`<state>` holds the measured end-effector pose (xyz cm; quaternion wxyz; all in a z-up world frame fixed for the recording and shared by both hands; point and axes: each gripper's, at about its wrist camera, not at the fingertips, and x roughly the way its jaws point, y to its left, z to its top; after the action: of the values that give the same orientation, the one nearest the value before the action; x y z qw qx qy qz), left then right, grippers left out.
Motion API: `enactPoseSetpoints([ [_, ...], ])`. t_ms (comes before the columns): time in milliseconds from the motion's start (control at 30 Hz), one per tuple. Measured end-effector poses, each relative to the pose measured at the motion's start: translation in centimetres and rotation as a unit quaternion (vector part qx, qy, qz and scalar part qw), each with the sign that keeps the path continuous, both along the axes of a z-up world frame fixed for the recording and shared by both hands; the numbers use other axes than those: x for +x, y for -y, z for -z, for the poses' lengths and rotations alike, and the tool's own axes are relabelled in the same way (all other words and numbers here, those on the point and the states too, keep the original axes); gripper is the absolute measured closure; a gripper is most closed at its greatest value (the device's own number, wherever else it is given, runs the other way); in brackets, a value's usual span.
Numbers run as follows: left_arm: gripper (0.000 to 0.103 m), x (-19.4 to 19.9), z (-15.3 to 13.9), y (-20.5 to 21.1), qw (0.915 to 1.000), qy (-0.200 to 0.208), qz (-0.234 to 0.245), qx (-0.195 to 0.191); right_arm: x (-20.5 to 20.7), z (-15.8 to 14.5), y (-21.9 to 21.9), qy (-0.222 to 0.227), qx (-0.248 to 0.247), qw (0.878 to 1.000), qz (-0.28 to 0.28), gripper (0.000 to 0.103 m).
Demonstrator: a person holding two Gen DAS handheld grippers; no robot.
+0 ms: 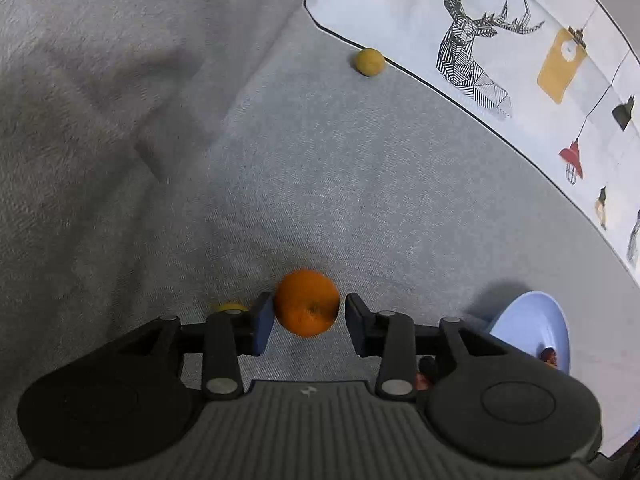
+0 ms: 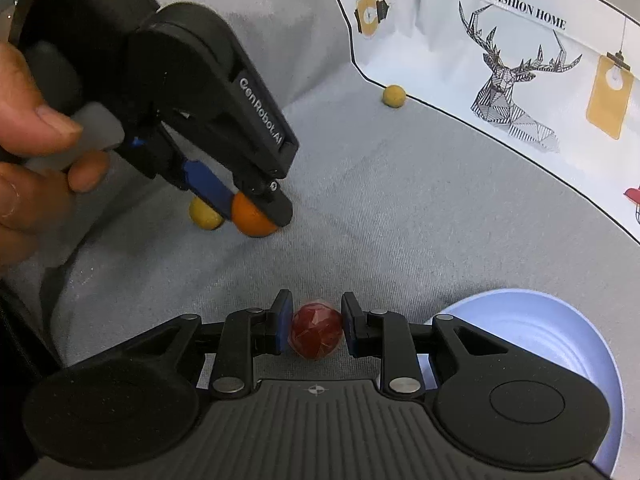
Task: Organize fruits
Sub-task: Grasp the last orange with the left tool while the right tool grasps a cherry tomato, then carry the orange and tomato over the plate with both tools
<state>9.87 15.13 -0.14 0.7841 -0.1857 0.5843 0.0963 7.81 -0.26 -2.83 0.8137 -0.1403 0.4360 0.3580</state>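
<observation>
The right gripper sat nearest its camera, its two fingers drawn in narrow around a dark red fruit; the left pad pressed the fruit, while contact at the right pad could not be told for certain. Just to that gripper's right lay a pale blue plate, its rim partly hidden behind the gripper body. Ahead and to its left, the left gripper was held in a bare hand, with an orange between its fingers on the grey cloth. In the left wrist view the left gripper had its blue pad touching the orange on one side, a thin gap showing at the other finger, so a firm grip could not be confirmed. A small yellow fruit rested just left of that gripper, and another yellow fruit lay far ahead, against the edge of a white printed sheet bearing a deer drawing.
</observation>
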Motion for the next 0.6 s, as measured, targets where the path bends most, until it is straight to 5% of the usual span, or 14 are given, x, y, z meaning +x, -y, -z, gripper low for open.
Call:
enactPoseSetpoints([
  [400,0.065,0.6,0.2,0.6,0.9996,0.003,0.009,0.027,-0.2,0.0,-0.2,0.003,-0.001,1.000,-0.006,0.075],
  [600,0.065,-1.2,-2.7,1.3,0.9959,0.079,0.010,0.043,-0.8,-2.5,1.4,0.026,0.046,0.998,0.015,0.075],
])
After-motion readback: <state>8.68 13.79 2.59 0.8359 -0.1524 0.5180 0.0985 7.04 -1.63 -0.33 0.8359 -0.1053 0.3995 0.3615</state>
